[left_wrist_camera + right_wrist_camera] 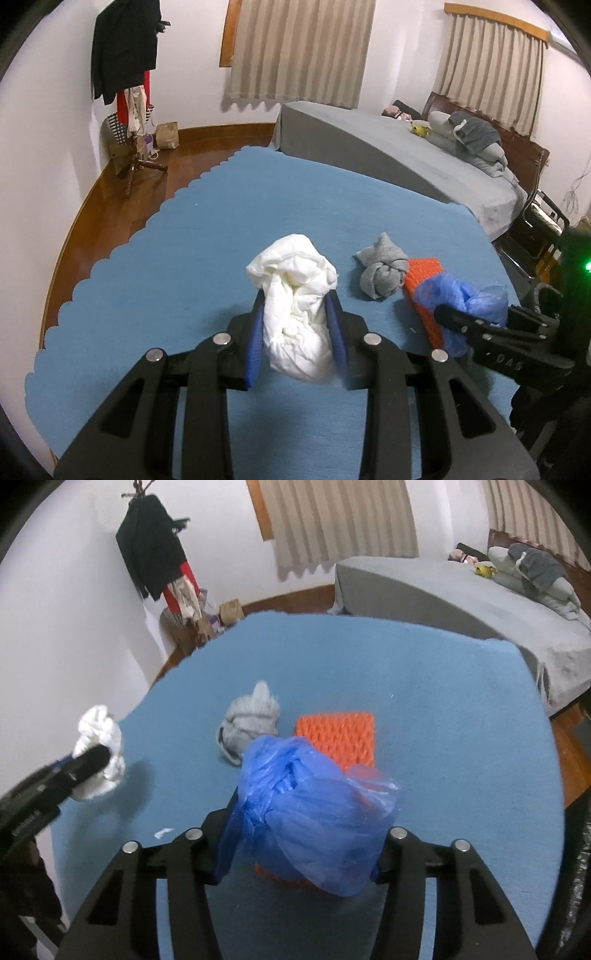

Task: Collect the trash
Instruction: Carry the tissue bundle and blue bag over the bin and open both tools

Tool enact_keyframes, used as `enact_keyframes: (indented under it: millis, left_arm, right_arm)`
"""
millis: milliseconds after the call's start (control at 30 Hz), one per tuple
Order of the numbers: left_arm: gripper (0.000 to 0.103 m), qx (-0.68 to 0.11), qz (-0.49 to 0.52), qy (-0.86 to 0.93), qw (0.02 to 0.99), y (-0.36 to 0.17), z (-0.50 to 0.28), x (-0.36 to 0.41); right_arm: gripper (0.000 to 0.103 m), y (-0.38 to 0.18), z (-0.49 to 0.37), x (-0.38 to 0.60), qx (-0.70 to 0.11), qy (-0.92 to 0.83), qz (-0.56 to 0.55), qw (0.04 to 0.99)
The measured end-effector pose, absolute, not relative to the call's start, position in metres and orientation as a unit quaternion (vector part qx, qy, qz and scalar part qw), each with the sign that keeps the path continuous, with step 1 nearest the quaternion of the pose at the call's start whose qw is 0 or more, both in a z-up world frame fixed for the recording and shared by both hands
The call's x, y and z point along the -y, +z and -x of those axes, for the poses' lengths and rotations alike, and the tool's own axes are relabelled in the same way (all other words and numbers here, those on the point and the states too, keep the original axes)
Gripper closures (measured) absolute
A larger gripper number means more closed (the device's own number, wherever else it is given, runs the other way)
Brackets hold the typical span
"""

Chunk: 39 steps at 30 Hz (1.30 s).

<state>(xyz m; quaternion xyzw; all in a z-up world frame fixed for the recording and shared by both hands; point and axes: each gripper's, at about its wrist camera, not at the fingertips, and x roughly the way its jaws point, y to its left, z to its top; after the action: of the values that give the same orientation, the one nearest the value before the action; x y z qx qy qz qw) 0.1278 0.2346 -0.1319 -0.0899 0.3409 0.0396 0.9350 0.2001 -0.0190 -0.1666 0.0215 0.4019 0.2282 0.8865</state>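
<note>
My left gripper (297,299) is shut on a crumpled white paper wad (291,266), held a little above the blue cloth (221,221). From the right wrist view the same wad (99,734) hangs at the far left in the left gripper (92,760). A blue plastic bag (306,797) fills the right gripper (306,823), whose pads press its sides. The bag hides the fingertips. Under and behind the bag lies an orange foam net (336,734). A knotted grey cloth (247,720) lies just left of the net. In the left wrist view the right gripper (476,314) holds the bag (476,295) at the right.
A small white scrap (163,832) lies on the cloth near my right gripper. Beyond the cloth's far edge stands a grey bed (369,147) with bedding. A coat rack (125,55) with clothes stands in the left corner on wooden floor. A dark chair frame (535,229) is at the right.
</note>
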Motion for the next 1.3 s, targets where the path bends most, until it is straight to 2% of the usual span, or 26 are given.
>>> enact_keyframes:
  millis: [700,1300]
  left_arm:
    - [0.072,-0.292,0.057,-0.036,0.954,-0.081,-0.118,-0.141]
    - [0.072,-0.284,0.023,-0.160,0.945,-0.074,-0.119,-0.008]
  right_arm:
    - [0.049,-0.078,-0.150,0.107,-0.310,0.195,-0.066,0.928]
    - [0.047,-0.072,-0.104,0.245,-0.287,0.056,-0.096,0.952]
